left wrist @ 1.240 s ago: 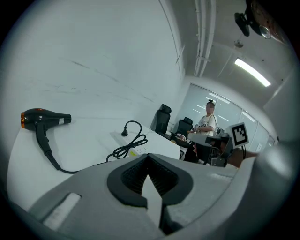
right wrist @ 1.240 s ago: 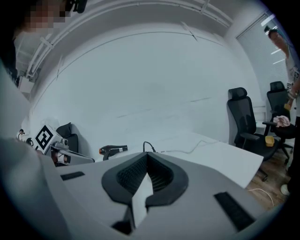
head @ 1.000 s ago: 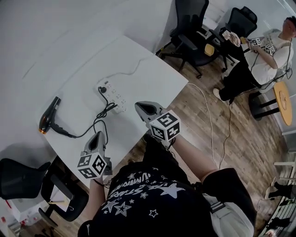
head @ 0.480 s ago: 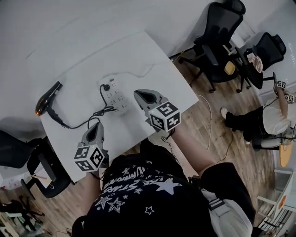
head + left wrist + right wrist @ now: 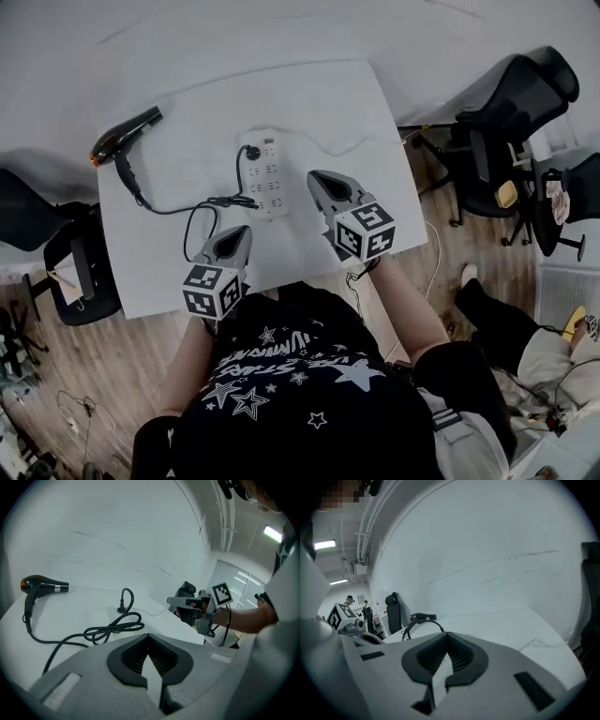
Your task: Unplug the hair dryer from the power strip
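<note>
- The person has turned square to the table (image 5: 328, 103); hair dryer (image 5: 127, 134) lies far-left, plug (image 5: 250, 150) in the power strip (image 5: 266, 178).
- Left gripper (image 5: 240, 232) and right gripper (image 5: 320, 179) hover nearby, fingers closed, empty.

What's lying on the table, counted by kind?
Hair dryer: 1
Power strip: 1
Cords: 2, black cord and white cord
Total: 4
</note>
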### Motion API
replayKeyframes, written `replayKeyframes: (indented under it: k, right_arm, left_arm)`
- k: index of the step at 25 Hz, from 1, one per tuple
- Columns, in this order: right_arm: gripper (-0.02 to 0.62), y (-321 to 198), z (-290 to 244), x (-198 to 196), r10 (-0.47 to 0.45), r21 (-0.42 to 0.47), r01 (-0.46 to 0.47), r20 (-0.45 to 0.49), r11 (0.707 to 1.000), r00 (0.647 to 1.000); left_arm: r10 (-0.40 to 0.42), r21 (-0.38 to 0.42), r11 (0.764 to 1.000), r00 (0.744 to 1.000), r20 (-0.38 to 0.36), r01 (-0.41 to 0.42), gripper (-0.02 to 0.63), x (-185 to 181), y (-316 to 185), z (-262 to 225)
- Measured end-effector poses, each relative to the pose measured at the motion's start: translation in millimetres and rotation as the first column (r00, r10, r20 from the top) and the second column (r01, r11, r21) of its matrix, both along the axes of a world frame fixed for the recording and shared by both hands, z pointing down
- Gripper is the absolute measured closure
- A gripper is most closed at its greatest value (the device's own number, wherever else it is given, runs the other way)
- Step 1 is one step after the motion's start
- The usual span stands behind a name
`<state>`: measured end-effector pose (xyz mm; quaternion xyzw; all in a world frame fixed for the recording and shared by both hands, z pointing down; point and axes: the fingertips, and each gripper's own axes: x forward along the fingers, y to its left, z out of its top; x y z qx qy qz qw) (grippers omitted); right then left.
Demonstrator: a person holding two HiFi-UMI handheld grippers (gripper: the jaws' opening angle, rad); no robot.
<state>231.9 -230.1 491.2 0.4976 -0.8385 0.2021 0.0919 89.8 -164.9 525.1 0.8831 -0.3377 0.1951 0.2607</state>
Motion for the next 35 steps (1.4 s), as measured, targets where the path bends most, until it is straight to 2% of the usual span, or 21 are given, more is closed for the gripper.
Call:
replayKeyframes:
  k: [5,15,22,30,35]
  right_arm:
    - [0.586,-19.5,15.9,-11.2,-0.088,-0.022,0.087,-0.022,0.996,0.996]
    - [0.586,-43.8,35.4,-27.8,-0.177,-0.057,0.177,0.011,0.983,0.984]
    - [0.586,-59.9,46.5,-37.9,-0.220,-0.114,0.221,0.021,0.969,0.975]
    - [0.586,-68.2,51.0,-51.0,-0.248,-0.121,0.249,0.024,0.961,0.969]
    - [0.586,-73.4,60.2,-58.1,-0.299,-0.141,0.292,-0.029,0.946,0.954]
  left_arm:
    - [-0.028,0.018,0.999,0.995,0.097,0.027,0.598,19.8,-15.0,29.4]
    - [-0.114,-0.008,0.993,0.975,0.192,0.117,0.598,21.6,-42.2,61.1]
    - [-0.127,-0.018,0.991,0.966,0.225,0.134,0.598,21.1,-53.5,67.0]
    - [-0.113,-0.043,0.991,0.963,0.243,0.127,0.598,22.9,-50.7,77.4]
    - [-0.092,-0.041,0.994,0.962,0.258,0.106,0.598,24.8,-52.2,78.1]
